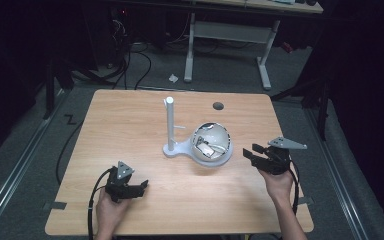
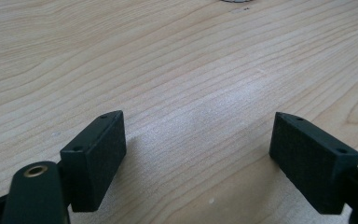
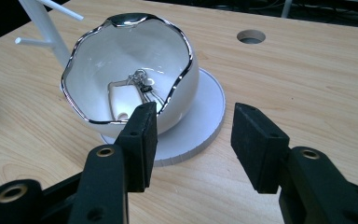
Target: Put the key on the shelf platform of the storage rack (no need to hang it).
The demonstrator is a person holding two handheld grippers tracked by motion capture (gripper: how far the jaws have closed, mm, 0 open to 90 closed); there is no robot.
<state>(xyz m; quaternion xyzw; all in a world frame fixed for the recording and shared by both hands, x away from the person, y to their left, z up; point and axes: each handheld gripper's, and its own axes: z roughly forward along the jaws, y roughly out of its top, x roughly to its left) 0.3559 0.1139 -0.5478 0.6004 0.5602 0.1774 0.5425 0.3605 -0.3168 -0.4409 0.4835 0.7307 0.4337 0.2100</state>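
Note:
A white bowl (image 1: 211,141) with a wavy silver rim (image 3: 121,56) sits on the round base of a white stand (image 1: 171,125) near the table's middle. Inside the bowl lies a white tag on a metal key ring (image 3: 130,95). My right gripper (image 1: 250,154) is open just right of the bowl, its jaws spread with nothing between them (image 3: 193,140). My left gripper (image 1: 141,187) rests low at the front left of the table, open over bare wood (image 2: 198,158).
The stand has an upright post (image 3: 42,23) with thin side pegs. A round cable hole (image 1: 218,105) is in the wooden table (image 1: 130,120) behind the bowl. Beyond the table stand a white desk frame (image 1: 230,35) and floor cables.

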